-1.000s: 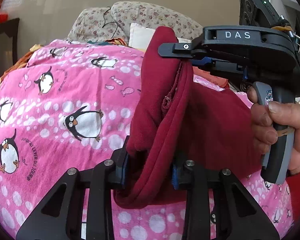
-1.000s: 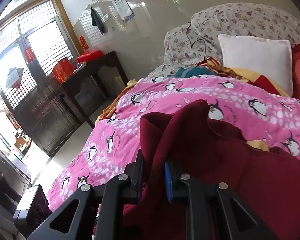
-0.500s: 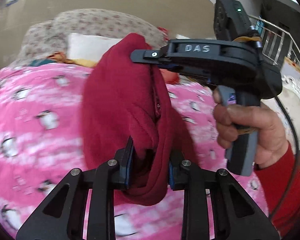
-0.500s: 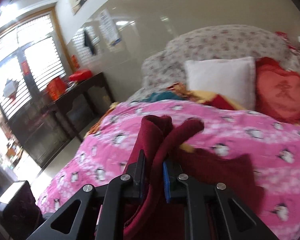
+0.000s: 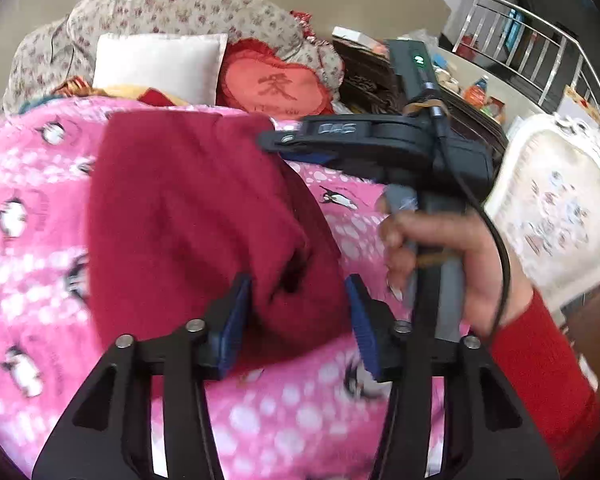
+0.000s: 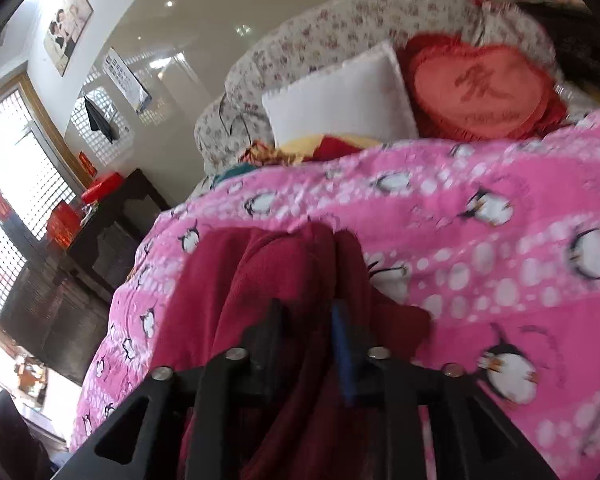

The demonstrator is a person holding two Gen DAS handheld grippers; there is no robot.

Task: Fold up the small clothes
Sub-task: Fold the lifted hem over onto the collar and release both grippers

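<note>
While the dark red garment (image 5: 188,224) lies bunched on the pink penguin blanket (image 5: 28,208), a fold of it sits between the fingers of the left gripper (image 5: 298,320). Those jaws have just been opening: they stand at a middling width, with a visible gap between the right-hand blue pad (image 5: 362,328) and the cloth, so the fold looks released rather than pinched. Left-hand pad is at the fabric edge; contact there is uncertain because of motion blur.

Right gripper (image 6: 306,344), from its own camera: jaws narrow, also just opening. Garment (image 6: 260,300) runs up between the two fingers and drapes over and ahead of them. Probably only loosely held now; blur hides whether the pads press.

From the left wrist view, the right gripper (image 5: 284,148) sits ahead and to the right of the left tool, its tip at the far upper edge of the garment, carried by a hand (image 5: 440,256) in a red sleeve (image 5: 540,376).

Beyond the garment, past the blanket's far edge: white pillow (image 6: 340,96), red heart-shaped cushion (image 6: 480,92), floral bedding (image 6: 340,28) behind both. Far left of the right tool: dark wooden side table (image 6: 112,220).
</note>
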